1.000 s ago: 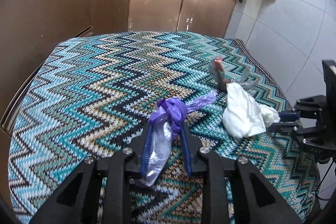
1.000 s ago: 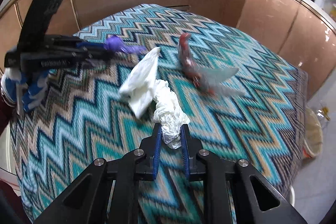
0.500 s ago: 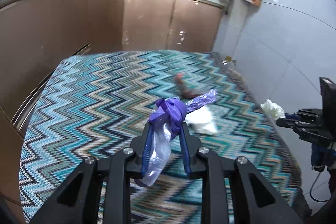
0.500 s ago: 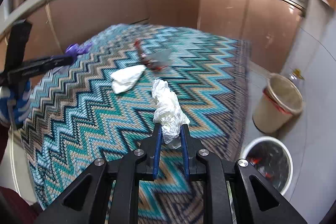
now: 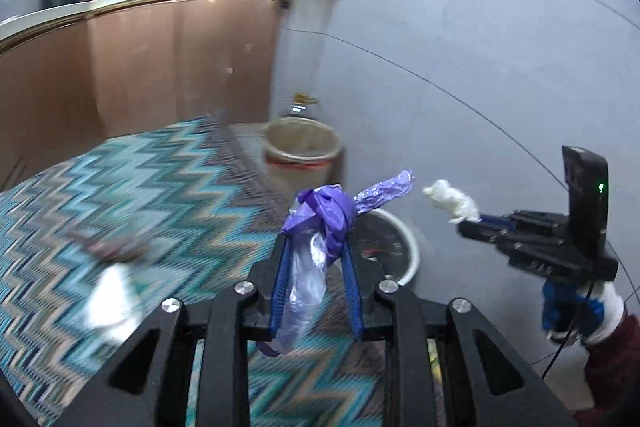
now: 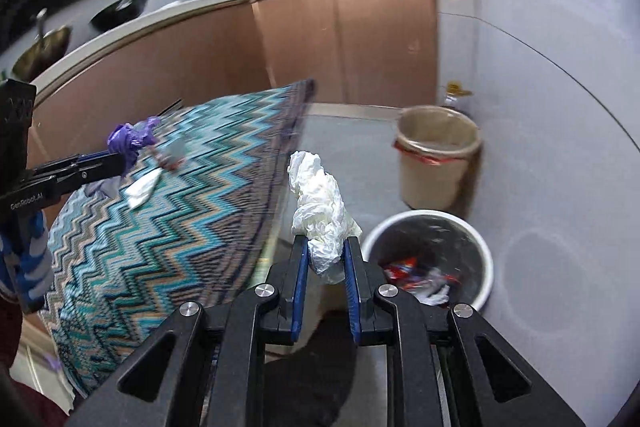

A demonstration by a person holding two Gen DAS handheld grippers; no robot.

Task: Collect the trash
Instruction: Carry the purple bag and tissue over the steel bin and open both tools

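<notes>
Right wrist view shows the right gripper (image 6: 325, 259) clenched on a crumpled white tissue (image 6: 320, 195), its blue pads pinching the lower end so the wad stands up beyond the tips, held out past the table edge and over the floor. Just to its right and below sits the white-rimmed bin (image 6: 486, 259), already holding red wrappers and paper, which seems to be why the tissue is carried on this side: a short reach further right would put it over the opening. Farther off stands a beige bucket (image 6: 438, 163) against the wall. From the left wrist view, the left gripper (image 5: 318, 267) is likewise closed, grasping a knotted purple plastic bag (image 5: 320, 219) whose clear tail hangs down between the fingers; it hovers near the table's right edge, with the same bin partly visible beyond it. Both pieces look gripped loosely enough to drop once the jaws part. Left behind on the zigzag tablecloth (image 5: 132, 195) are a white scrap (image 5: 110, 291) and a reddish wrapper (image 5: 112, 247), blurred, likely waiting for a later trip.
</notes>
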